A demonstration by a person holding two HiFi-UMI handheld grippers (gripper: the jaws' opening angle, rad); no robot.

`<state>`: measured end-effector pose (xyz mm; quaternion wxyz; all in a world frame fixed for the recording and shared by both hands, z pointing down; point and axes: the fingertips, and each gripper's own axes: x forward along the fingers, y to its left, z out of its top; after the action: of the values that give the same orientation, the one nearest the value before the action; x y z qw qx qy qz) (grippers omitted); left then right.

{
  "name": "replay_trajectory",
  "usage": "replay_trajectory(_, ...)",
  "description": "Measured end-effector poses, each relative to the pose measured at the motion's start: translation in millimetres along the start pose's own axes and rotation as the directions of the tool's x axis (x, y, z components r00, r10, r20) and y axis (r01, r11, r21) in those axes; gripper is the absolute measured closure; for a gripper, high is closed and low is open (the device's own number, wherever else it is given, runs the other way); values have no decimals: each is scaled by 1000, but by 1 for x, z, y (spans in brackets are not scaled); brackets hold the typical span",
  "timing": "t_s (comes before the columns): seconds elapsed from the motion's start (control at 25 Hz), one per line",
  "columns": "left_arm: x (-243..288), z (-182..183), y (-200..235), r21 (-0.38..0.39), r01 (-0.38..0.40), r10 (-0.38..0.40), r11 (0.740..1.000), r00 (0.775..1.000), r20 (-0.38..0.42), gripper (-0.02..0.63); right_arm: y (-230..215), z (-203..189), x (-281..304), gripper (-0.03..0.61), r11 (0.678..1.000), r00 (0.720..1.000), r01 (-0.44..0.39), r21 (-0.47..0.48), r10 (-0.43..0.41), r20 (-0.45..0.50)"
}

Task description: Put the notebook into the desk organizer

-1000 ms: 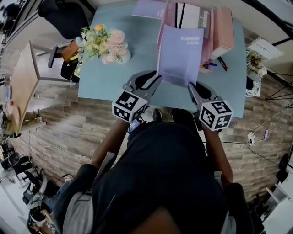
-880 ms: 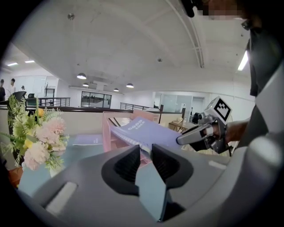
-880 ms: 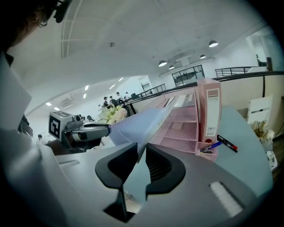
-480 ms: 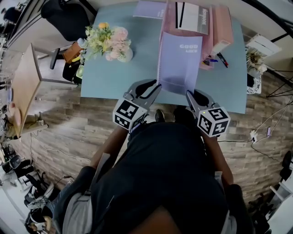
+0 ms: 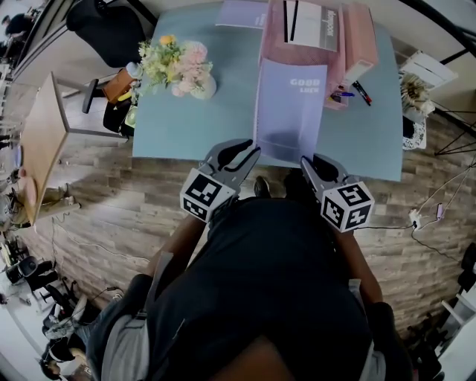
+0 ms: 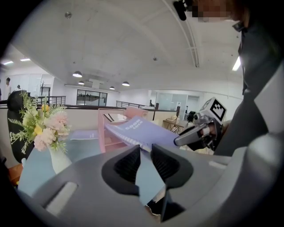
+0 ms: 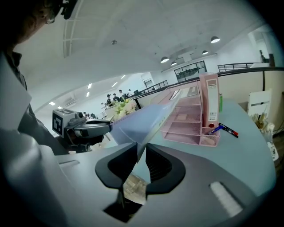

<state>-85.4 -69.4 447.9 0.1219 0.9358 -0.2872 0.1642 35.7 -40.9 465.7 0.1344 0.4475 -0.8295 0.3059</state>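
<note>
Head view: looks down on a blue table [image 5: 186, 126] with a pink organizer [image 5: 357, 45] at its far edge. Shows the lavender notebook [image 5: 290, 111] over the table's near half, far end up against the organizer's front, near corners pinched by the left gripper [image 5: 249, 150] and the right gripper [image 5: 306, 161], one at each corner. Takes in flowers [image 5: 175, 65] at the table's left, pens [image 5: 349, 94] just right of the notebook, and a second lavender book [image 5: 242, 13] lying flat left of the organizer.

Left gripper view: looks along jaws drawn almost together, clamped on the notebook's near left corner. Adds what the head view cannot give: the notebook raised clear of the table, with bare tabletop visible beneath it. Shows the right gripper at the other corner and the flowers in a white vase close on the left.

Right gripper view: shows jaws closed on the near right corner, the thin edge running between them. Alone reveals the organizer's stacked mesh trays and the upright section at its right, with the pens on the table just beside its base. Leaves unclear whether the notebook's far end touches a tray or stops short. Catches the left gripper across the notebook.
</note>
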Motion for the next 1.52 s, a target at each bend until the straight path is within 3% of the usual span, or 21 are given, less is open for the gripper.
replay_trajectory(0.12, -1, -9, -3, -6, 6, -6, 1000, 1000, -23, 468, 0, -5, -1, 515, 1000, 1000, -1, 2, 1, -9)
replay_trajectory(0.36, -9, -6, -12, -12, 18, -18, 1000, 1000, 4, 468, 11, -10, -10, 515, 1000, 999, -22, -12, 22, -24)
replay_trajectory(0.88, 10, -54, -18, -126, 53, -63, 991, 995, -75, 468, -5, -52, -4, 514, 998, 995, -19, 55, 24, -96)
replay_trajectory(1.2, 32, -71, -13, -101, 33, -44, 994, 993, -114, 469, -26, -71, 11, 515, 994, 996, -12, 108, 22, -83)
replay_trajectory(1.52, 47, -68, -13, 7, 19, -18, 1000, 987, -157, 472, -40, -88, 25, 515, 983, 998, -54, 175, 59, -18)
